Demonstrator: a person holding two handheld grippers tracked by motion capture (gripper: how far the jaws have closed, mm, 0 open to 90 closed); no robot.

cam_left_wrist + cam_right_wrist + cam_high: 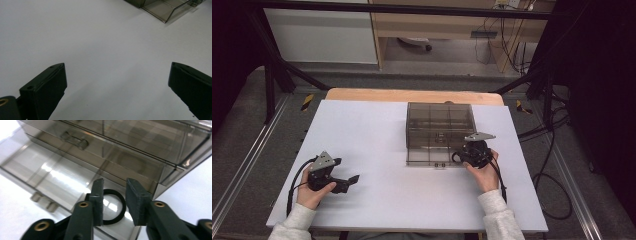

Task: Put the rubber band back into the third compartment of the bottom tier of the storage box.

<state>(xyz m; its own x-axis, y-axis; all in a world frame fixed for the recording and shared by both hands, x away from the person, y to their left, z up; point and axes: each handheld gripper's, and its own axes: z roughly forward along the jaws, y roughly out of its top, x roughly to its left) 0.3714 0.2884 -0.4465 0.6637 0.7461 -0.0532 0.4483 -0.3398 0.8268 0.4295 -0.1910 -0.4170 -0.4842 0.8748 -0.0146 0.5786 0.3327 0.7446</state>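
Both hands grip black tools at the near edge of the white table (377,125). At right, the right tool (113,192) hovers with jaws slightly apart over a flat black rubber ring (117,207) lying in the open lid of the smoky clear plastic compartment box (439,127). Left tool (353,178) gapes wide above bare table.

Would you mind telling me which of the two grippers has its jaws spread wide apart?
The left gripper, over bare white table. The right gripper at the smoky plastic drawer box has its jaws close together over a black ring.
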